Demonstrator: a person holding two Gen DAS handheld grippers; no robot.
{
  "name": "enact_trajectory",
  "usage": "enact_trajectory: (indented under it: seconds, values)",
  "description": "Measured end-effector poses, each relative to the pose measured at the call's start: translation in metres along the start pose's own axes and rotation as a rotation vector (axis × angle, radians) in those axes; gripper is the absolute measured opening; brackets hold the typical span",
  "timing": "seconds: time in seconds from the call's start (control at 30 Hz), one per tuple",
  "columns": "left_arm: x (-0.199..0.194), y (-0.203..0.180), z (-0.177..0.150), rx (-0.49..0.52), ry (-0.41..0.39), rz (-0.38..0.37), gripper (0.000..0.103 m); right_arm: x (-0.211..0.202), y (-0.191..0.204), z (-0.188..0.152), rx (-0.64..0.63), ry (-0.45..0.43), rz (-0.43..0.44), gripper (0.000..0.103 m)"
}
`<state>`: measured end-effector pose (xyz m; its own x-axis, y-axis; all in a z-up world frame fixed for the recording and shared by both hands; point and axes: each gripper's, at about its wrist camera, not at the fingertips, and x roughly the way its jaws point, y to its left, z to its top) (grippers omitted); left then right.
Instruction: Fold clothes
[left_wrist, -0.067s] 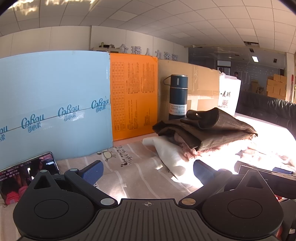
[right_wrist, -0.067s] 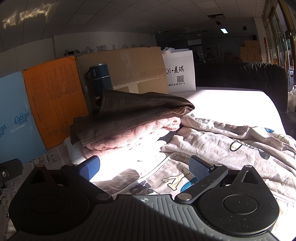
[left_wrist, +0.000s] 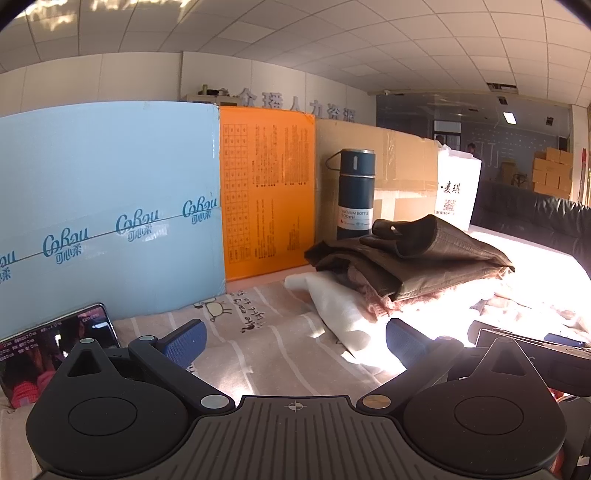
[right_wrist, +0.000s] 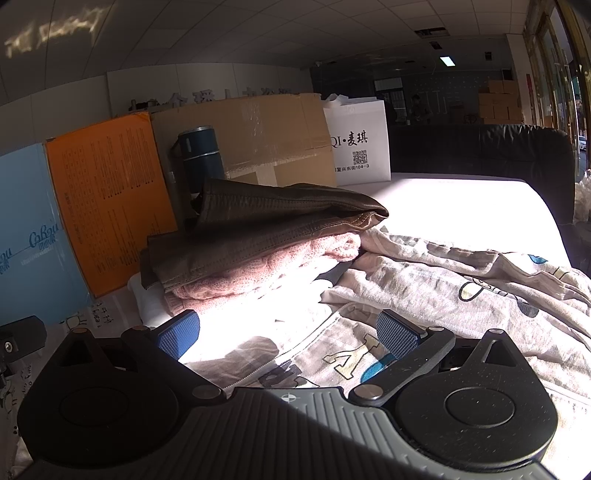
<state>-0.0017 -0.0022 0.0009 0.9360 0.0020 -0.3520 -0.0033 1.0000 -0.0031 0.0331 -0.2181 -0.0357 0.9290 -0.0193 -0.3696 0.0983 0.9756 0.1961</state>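
Grey printed zip garment (right_wrist: 461, 280) rumpled beside stacked brown leather jacket (right_wrist: 280, 218); left gripper (left_wrist: 295, 336) and right gripper (right_wrist: 288, 332) both spread wide, holding nothing; risks toppling stack, snagging zipper.

A brown jacket (right_wrist: 258, 225) lies folded on a pink sweater (right_wrist: 266, 271). Beside them, a printed grey top (right_wrist: 461, 291) lies crumpled.

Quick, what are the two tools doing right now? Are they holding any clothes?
Left tool: open, holding nothing.
Right tool: open, empty, above the crumpled grey printed garment.
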Motion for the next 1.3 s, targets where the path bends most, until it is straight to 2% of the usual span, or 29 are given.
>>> enact_trajectory:
  seconds: [0.27,0.57,0.73,0.9,1.3]
  values:
    - [-0.006,-0.007,0.001,-0.011,-0.030,0.011,0.103,-0.001,-0.002,0.000,0.011,0.001,0.014,0.103]
    - [-0.016,-0.016,0.001,-0.021,-0.068,0.022,0.103,-0.006,-0.007,0.002,0.044,0.009,0.074,0.103]
    - [-0.032,-0.022,0.001,0.000,-0.121,0.078,0.103,-0.011,-0.015,0.004,0.090,0.009,0.128,0.103]
    - [-0.047,-0.027,-0.001,0.005,-0.158,0.097,0.103,-0.015,-0.020,0.006,0.116,0.024,0.190,0.103]
    - [-0.073,-0.035,-0.017,0.055,-0.164,0.154,0.103,-0.024,-0.034,0.006,0.207,-0.001,0.280,0.103]
